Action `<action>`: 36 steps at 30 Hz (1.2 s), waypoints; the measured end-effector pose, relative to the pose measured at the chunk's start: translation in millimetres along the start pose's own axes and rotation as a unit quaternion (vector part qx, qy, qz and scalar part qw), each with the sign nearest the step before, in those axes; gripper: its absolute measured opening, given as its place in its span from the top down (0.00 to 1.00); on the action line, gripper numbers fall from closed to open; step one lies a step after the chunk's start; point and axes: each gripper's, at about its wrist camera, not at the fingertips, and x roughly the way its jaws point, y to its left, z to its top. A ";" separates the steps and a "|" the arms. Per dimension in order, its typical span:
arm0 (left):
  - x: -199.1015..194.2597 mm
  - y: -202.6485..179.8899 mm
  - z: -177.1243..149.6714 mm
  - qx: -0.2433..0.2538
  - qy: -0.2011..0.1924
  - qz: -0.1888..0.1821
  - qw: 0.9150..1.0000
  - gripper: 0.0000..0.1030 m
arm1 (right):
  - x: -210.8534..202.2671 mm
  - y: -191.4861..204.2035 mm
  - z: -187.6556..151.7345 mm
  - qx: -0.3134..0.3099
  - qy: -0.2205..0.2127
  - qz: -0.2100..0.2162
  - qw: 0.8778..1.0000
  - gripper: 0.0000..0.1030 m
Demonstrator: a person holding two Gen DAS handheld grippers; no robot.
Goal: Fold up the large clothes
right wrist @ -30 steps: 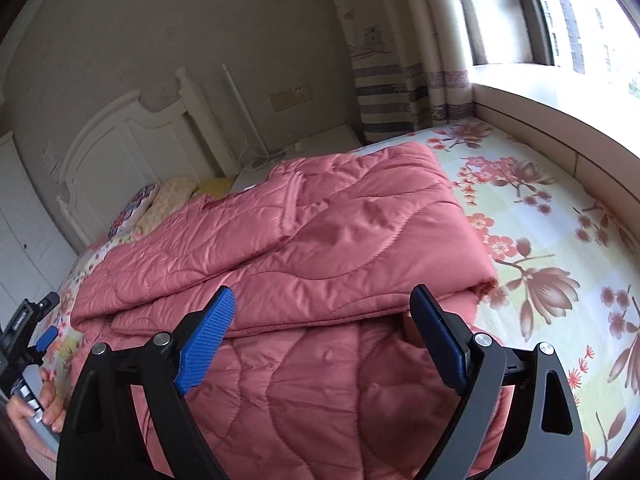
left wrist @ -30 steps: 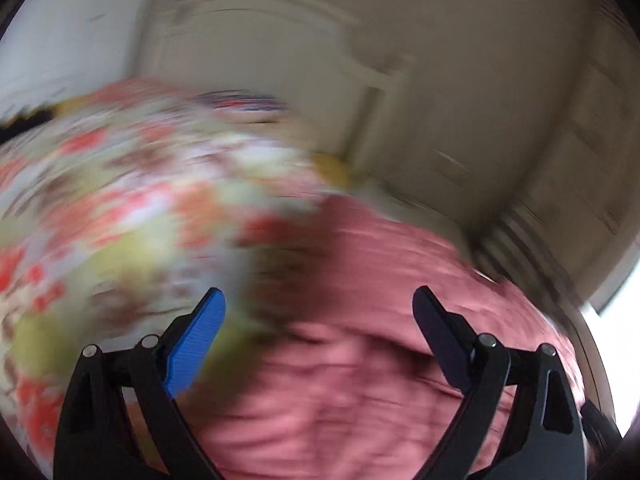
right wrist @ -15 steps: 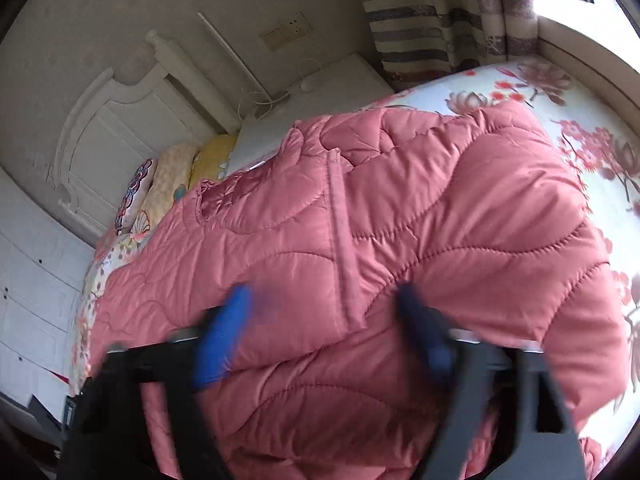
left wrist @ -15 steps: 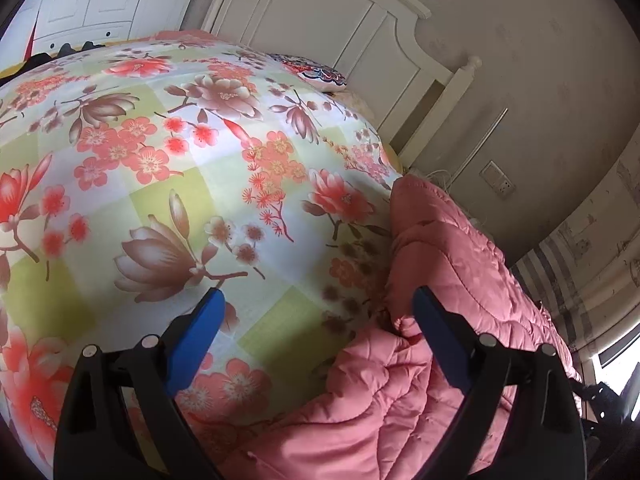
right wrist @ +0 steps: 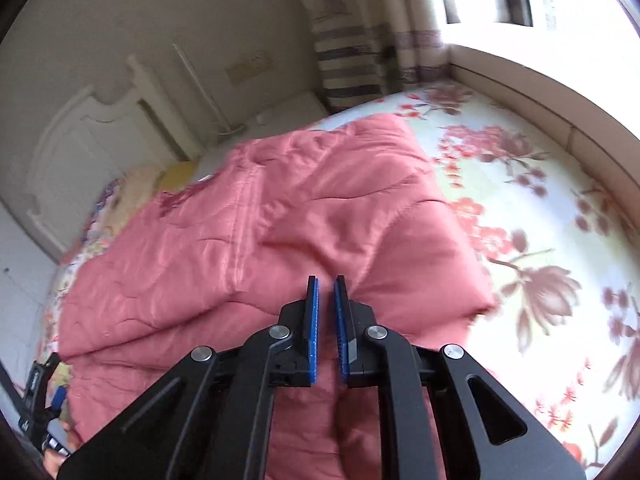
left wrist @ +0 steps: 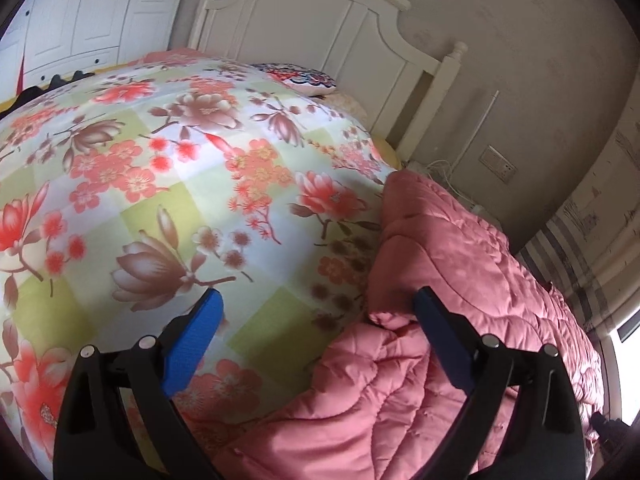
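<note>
Pink quilted fabric is filling the space just in front of both your grippers: this is the padded coat [right wrist: 280, 240], lying on the flowered bedspread [left wrist: 168, 184] toward the window side of the bed. Your right gripper [right wrist: 325, 292] is sitting low over the coat with its blue pads drawn almost together, only a thin slit between them; no fabric is showing in that slit, so it is closed on nothing, or at most I cannot tell whether a fold is pinched below the tips. Your left gripper [left wrist: 316, 308] is hanging released, fingers spread wide, straddling the coat's crumpled near edge where it is meeting bare bedspread.

Farther along, the coat is already lying doubled over itself: an upper layer is resting across a lower one, with a raised seam running down the middle and one corner pointing toward the window sill [right wrist: 540, 92]. That suggests at least one fold is in place. The near end is looking bunched and uneven, so I judge smoothing and a further fold are remaining before the bundle is compact.

Beyond the coat, pillows [left wrist: 304, 76] are sitting at the head of the bed against the white headboard [left wrist: 320, 12], and a striped curtain [right wrist: 348, 64] is hanging by the far corner.
</note>
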 end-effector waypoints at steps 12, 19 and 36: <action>-4.5 0.1 -0.8 0.001 -0.009 -0.005 1.000 0.07 | 27.4 56.4 22.3 -0.015 0.008 0.041 0.999 0.18; -6.6 -4.3 -1.4 0.011 -0.010 -0.013 1.000 0.07 | 21.0 39.1 14.4 0.008 0.004 0.131 0.991 0.86; 0.7 -17.4 -6.0 0.038 0.017 -0.035 0.999 0.02 | -13.3 54.6 6.6 -0.087 -0.055 -0.001 0.995 0.10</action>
